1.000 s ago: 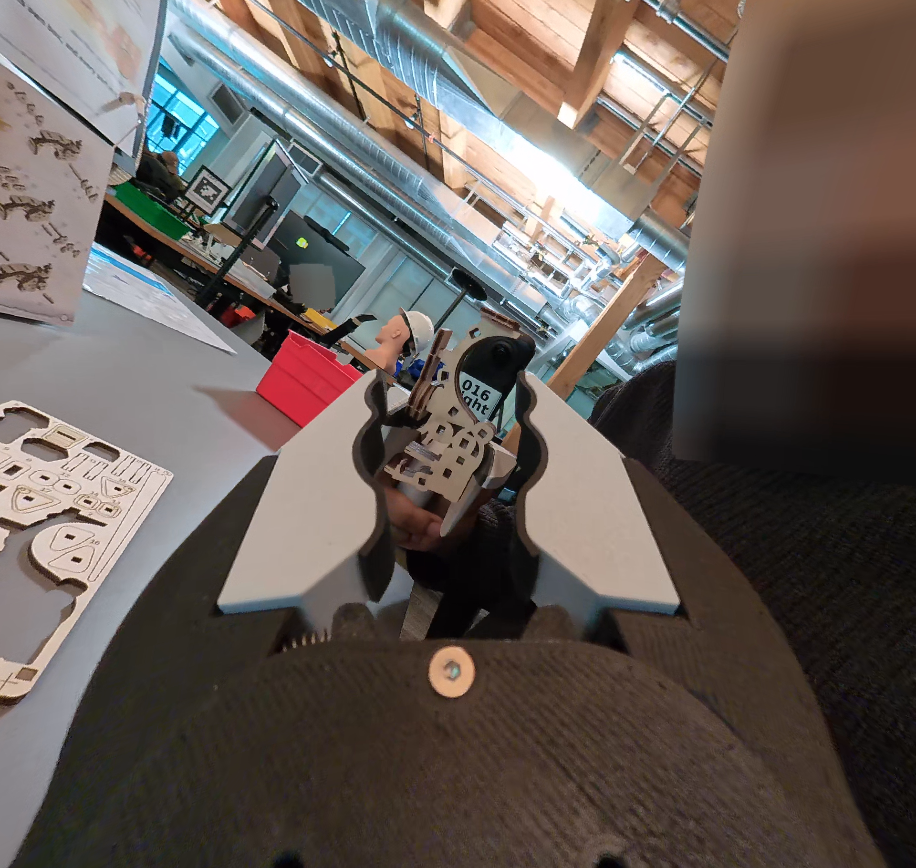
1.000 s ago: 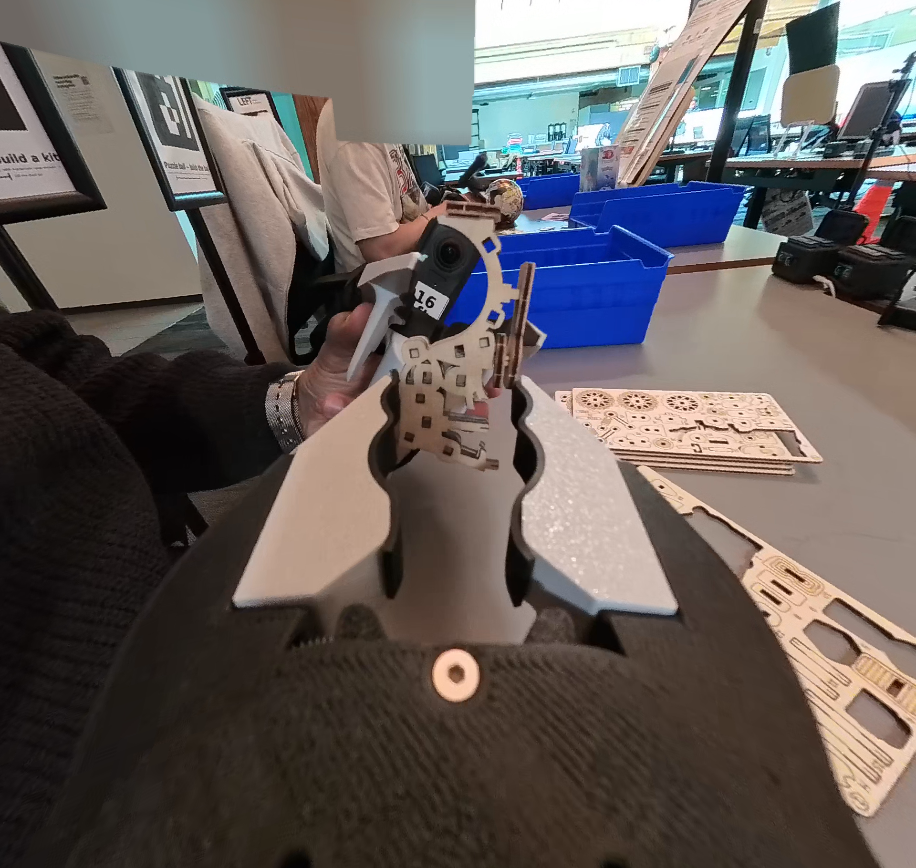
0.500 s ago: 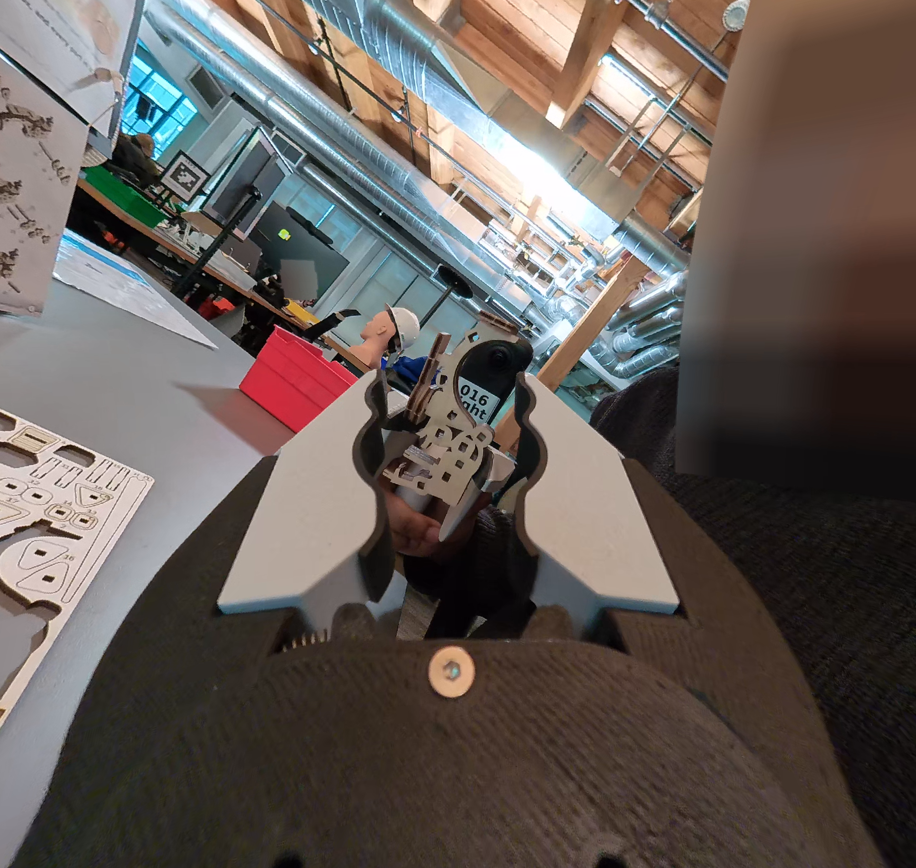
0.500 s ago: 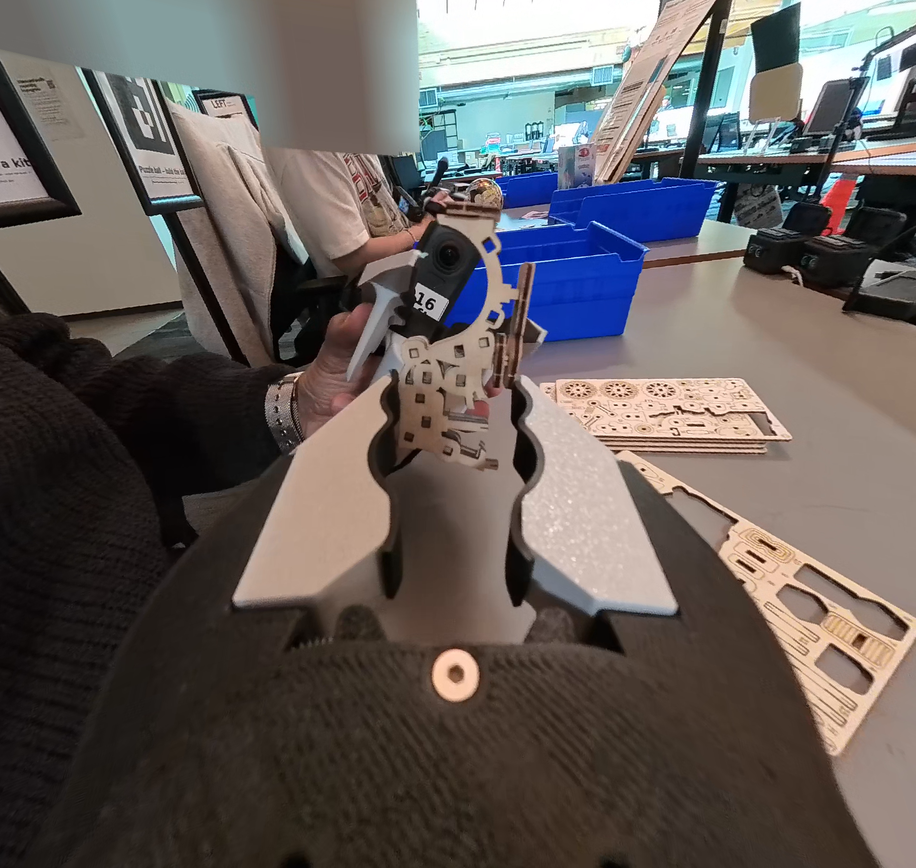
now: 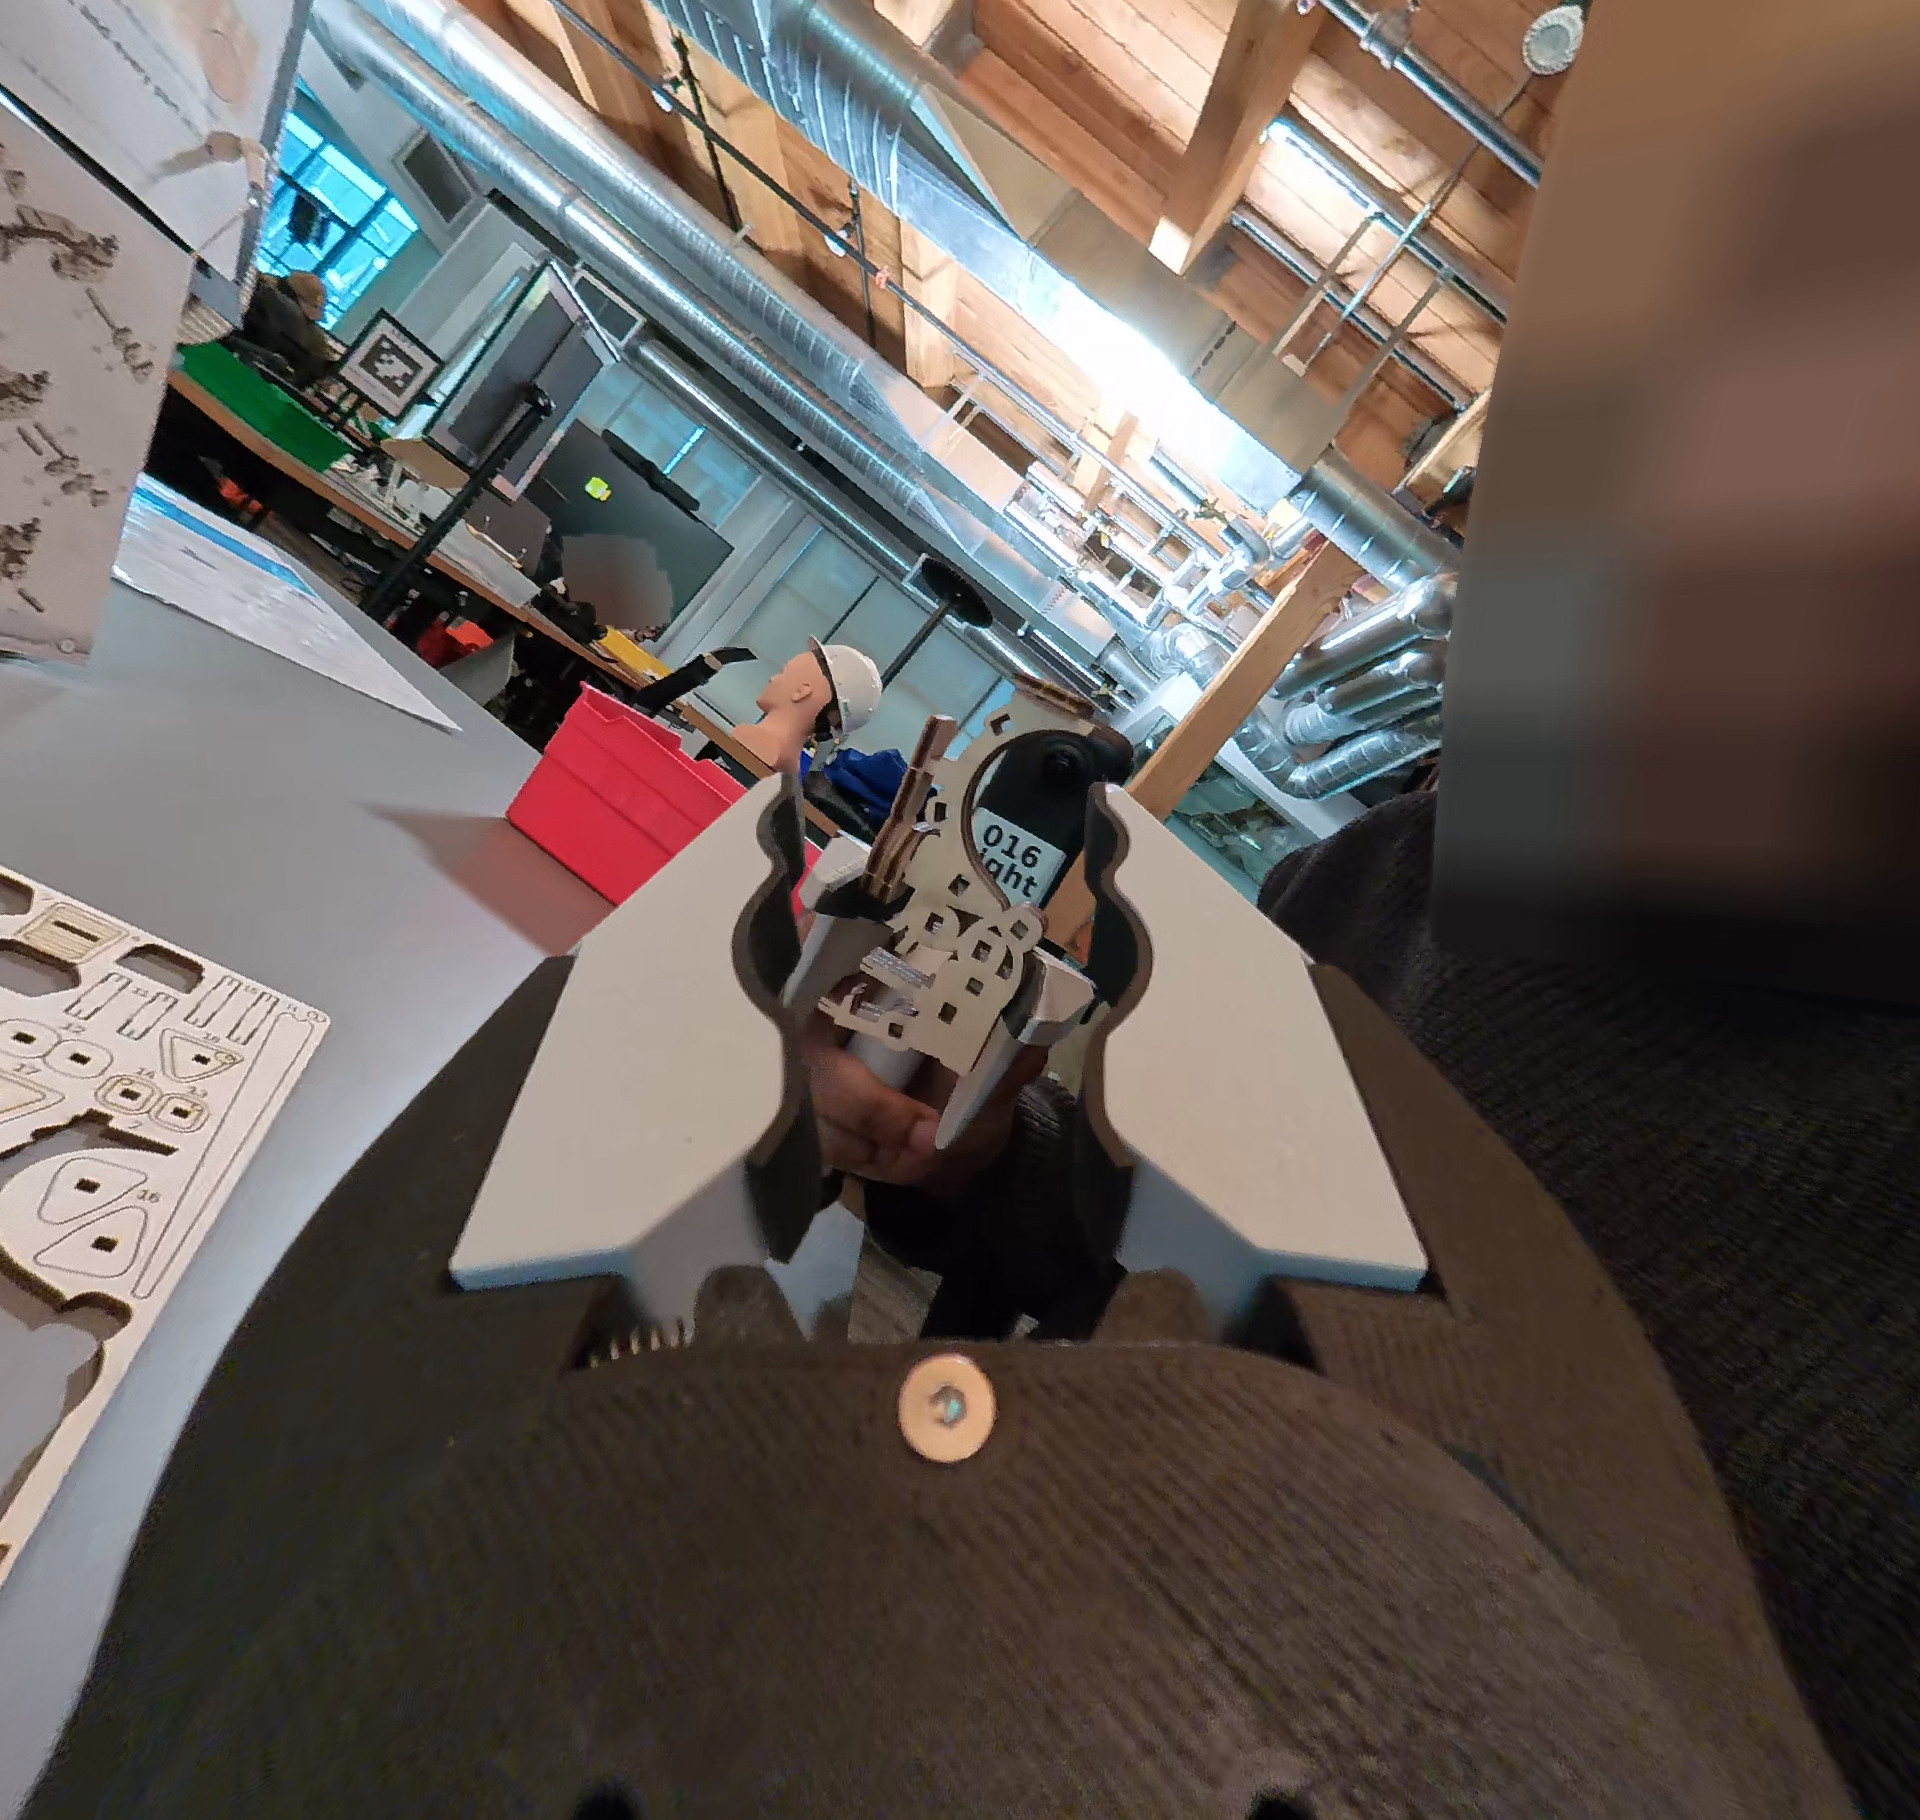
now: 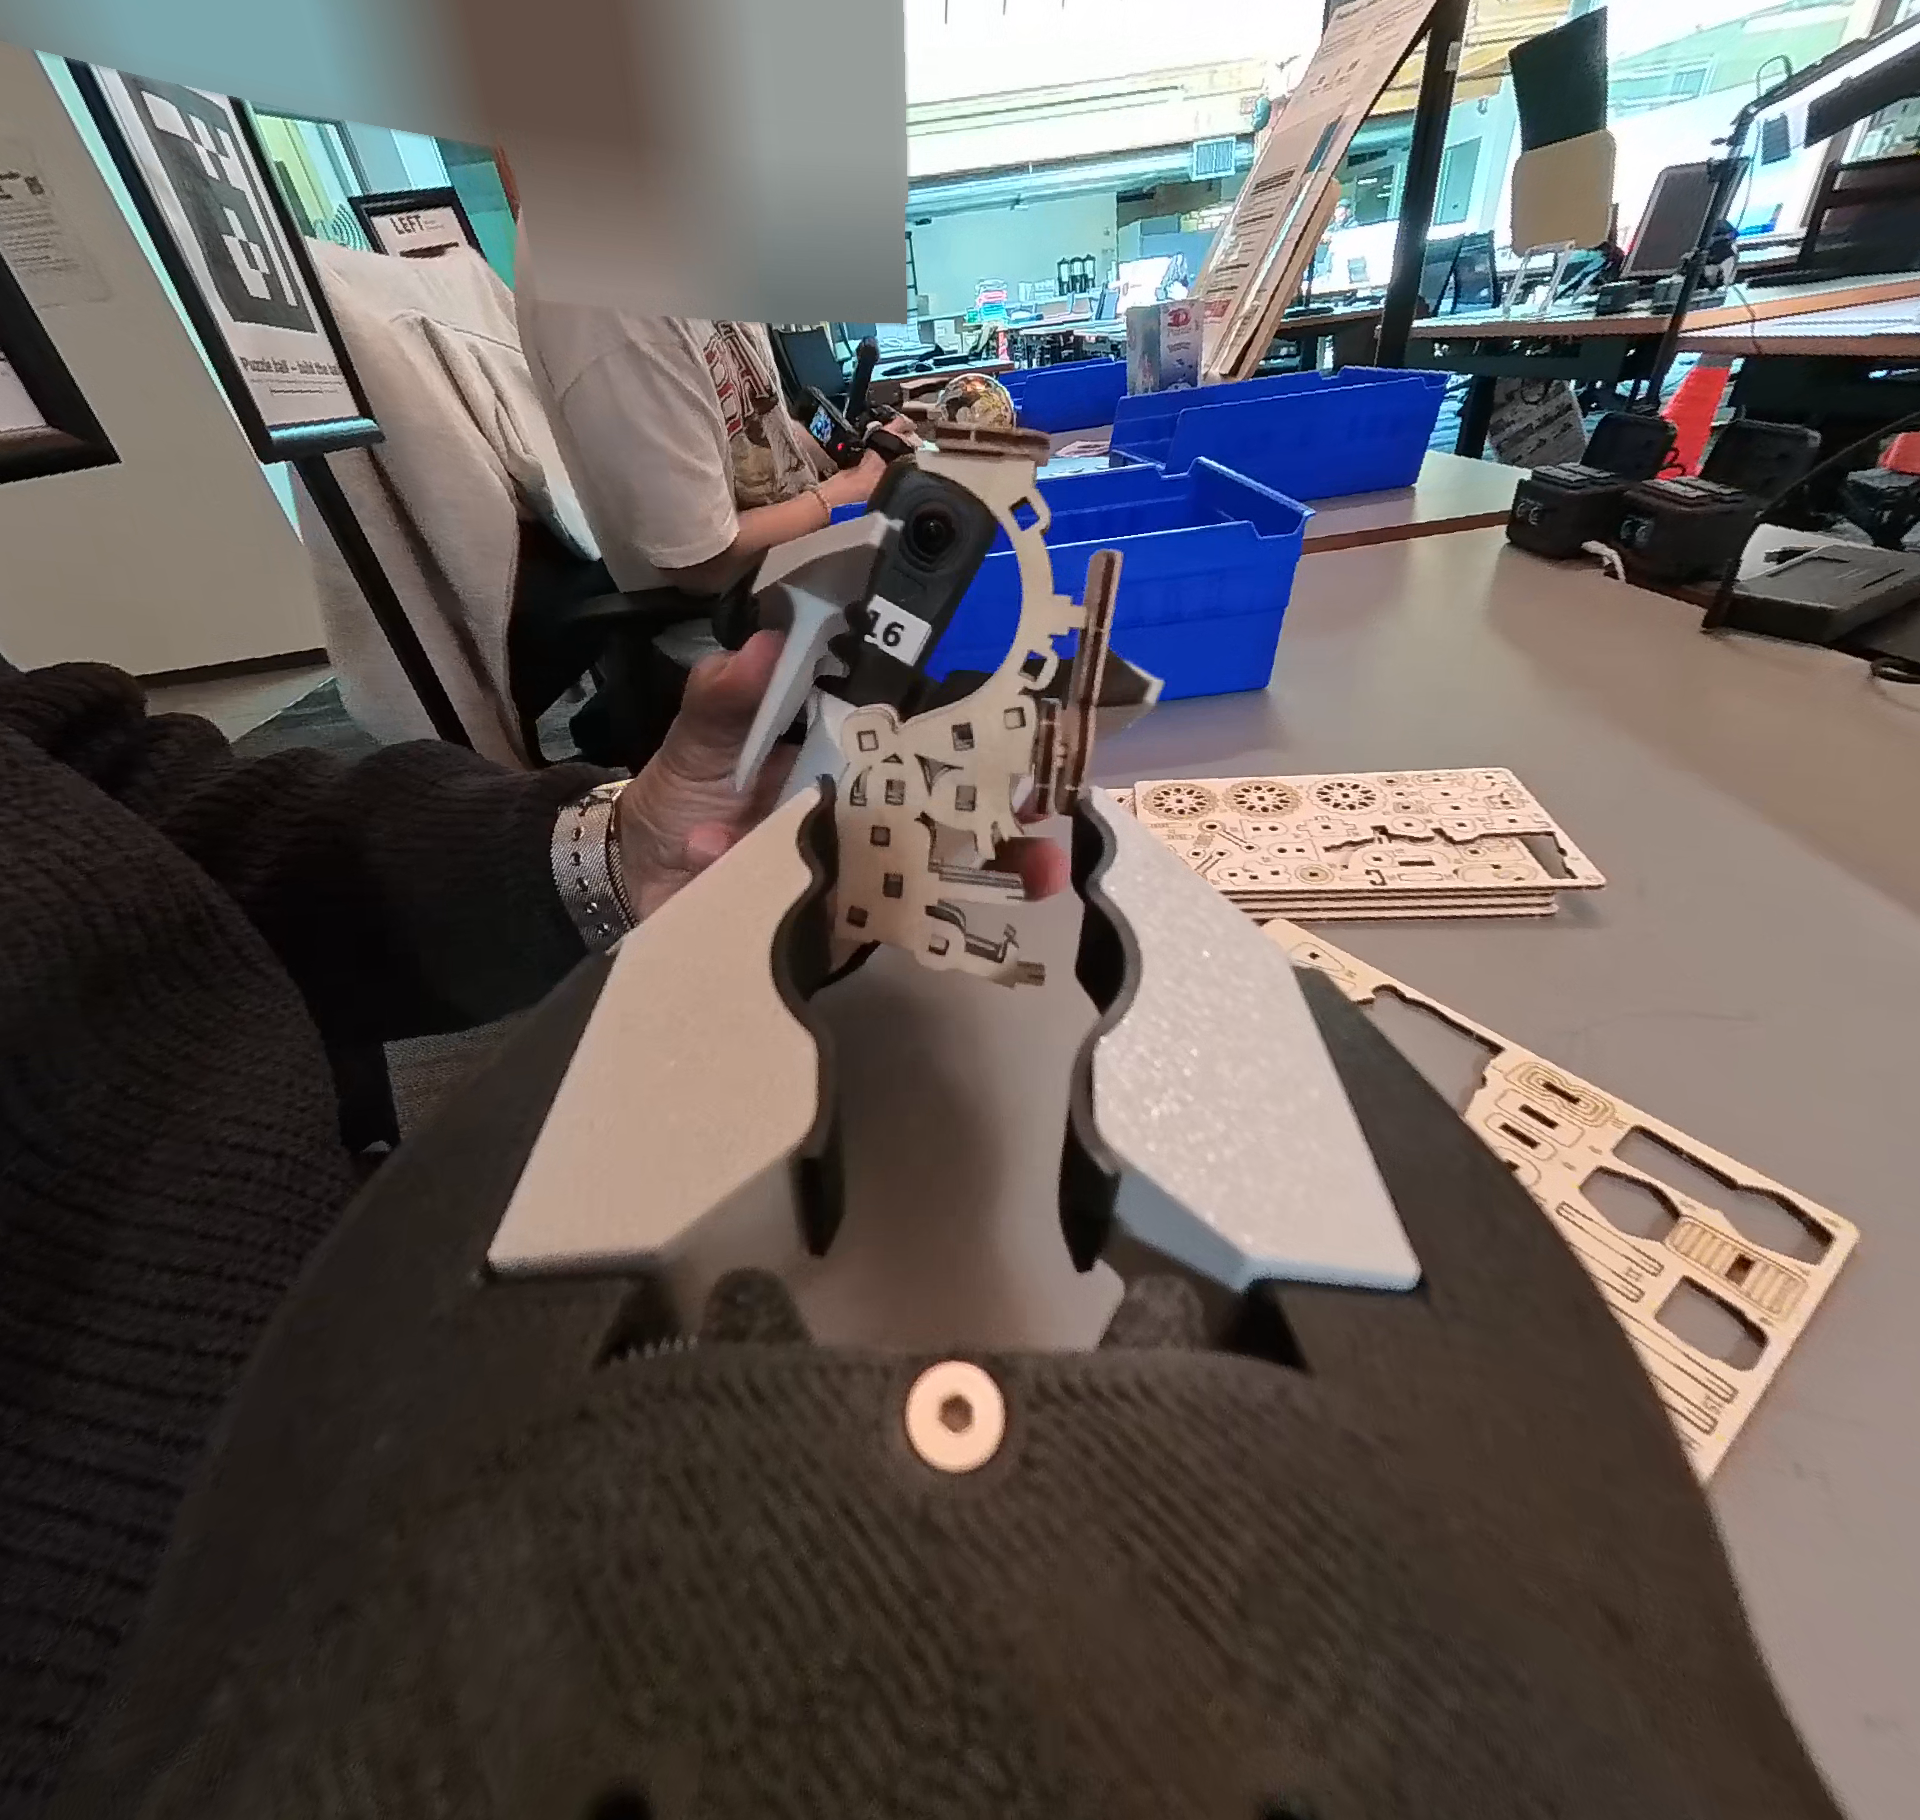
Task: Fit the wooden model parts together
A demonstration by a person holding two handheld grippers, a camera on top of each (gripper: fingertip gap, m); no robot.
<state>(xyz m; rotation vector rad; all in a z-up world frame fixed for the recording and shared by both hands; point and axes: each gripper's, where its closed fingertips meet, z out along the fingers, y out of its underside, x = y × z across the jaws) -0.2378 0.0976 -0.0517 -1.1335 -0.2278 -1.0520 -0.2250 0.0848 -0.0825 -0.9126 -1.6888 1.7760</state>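
A pale wooden model, a flat pierced plate with a curved arc on top, sits between the tips of my right gripper. The fingers close on the plate's two side edges. A thin dark-edged wooden strip stands upright at its right edge. My left gripper faces it from just behind, fingers spread. In the left wrist view the model and strip show past my left gripper, which is open and touches neither. The right gripper flanks the plate there. Both are held above the table.
Wooden part sheets lie on the grey table: a stack, a punched-out sheet and another sheet. Blue bins and a red bin stand behind. A seated person is at the left. Instruction sheets hang nearby. My two grippers' fingertips are within a few centimetres of each other.
Both grippers have swung slightly together, so the table and sheets shift in view. The model stays in the same hold between the right fingertips. The left gripper stays open.
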